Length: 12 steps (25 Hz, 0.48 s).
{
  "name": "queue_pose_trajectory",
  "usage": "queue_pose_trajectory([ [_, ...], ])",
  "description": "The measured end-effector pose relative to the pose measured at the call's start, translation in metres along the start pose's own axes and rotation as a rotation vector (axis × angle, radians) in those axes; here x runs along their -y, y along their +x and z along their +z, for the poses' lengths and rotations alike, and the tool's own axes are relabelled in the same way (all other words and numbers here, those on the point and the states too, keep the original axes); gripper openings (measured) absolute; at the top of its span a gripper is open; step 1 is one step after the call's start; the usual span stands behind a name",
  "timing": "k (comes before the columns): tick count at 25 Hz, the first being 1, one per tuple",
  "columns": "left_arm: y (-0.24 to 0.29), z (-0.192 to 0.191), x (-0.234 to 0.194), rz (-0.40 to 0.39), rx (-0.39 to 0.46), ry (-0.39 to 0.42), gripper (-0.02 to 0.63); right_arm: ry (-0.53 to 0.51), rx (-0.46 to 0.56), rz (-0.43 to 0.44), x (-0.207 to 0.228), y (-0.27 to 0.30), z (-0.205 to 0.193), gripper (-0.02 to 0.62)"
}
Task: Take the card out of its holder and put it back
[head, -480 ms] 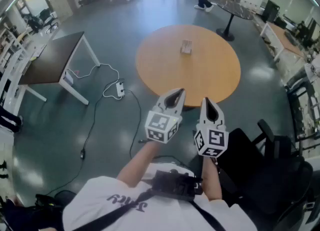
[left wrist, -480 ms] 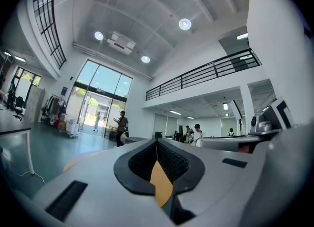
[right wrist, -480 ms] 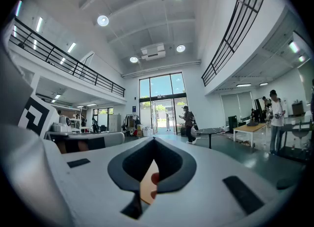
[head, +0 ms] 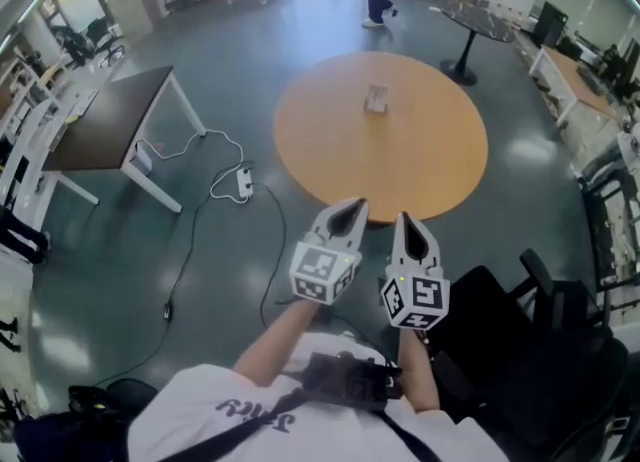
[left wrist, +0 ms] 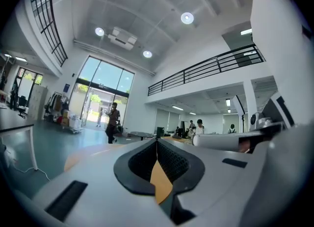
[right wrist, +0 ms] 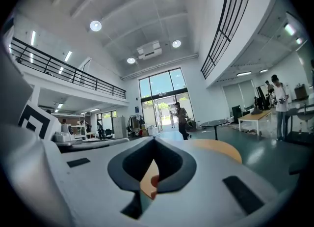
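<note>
The holder (head: 377,98) stands a little past the middle of the round orange tabletop (head: 430,165). It is too small here to tell the card from it, or which way its long side runs. From there back toward the person, it is well apart from both claws, which hang level, short of the tabletop's near edge. The holder lies straight ahead on a line running between them, so neither is clearly nearer. The left claw (head: 349,208) is fully closed on nothing, and the right claw (head: 404,220) is likewise closed and empty. I judge a forward reach comes first.
</note>
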<state>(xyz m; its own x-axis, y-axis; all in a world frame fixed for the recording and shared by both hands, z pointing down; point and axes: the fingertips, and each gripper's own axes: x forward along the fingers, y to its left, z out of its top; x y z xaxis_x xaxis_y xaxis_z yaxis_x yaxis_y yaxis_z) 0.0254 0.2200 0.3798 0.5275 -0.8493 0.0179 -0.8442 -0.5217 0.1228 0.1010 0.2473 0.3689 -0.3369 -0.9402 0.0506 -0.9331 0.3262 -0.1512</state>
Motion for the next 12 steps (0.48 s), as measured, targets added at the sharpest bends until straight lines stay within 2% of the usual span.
queue_pose_trajectory([
  [3, 0.022, -0.008, -0.014, -0.015, -0.014, -0.011, 0.009, -0.015, -0.015, -0.021, 0.007, 0.018, -0.007, 0.02],
  [7, 0.056, -0.01, -0.043, -0.04, -0.04, -0.072, 0.011, -0.02, -0.018, -0.056, 0.02, 0.058, 0.003, 0.02],
  [12, 0.097, 0.009, -0.096, -0.034, -0.018, -0.084, 0.009, -0.045, -0.002, -0.076, 0.022, 0.115, 0.023, 0.02],
])
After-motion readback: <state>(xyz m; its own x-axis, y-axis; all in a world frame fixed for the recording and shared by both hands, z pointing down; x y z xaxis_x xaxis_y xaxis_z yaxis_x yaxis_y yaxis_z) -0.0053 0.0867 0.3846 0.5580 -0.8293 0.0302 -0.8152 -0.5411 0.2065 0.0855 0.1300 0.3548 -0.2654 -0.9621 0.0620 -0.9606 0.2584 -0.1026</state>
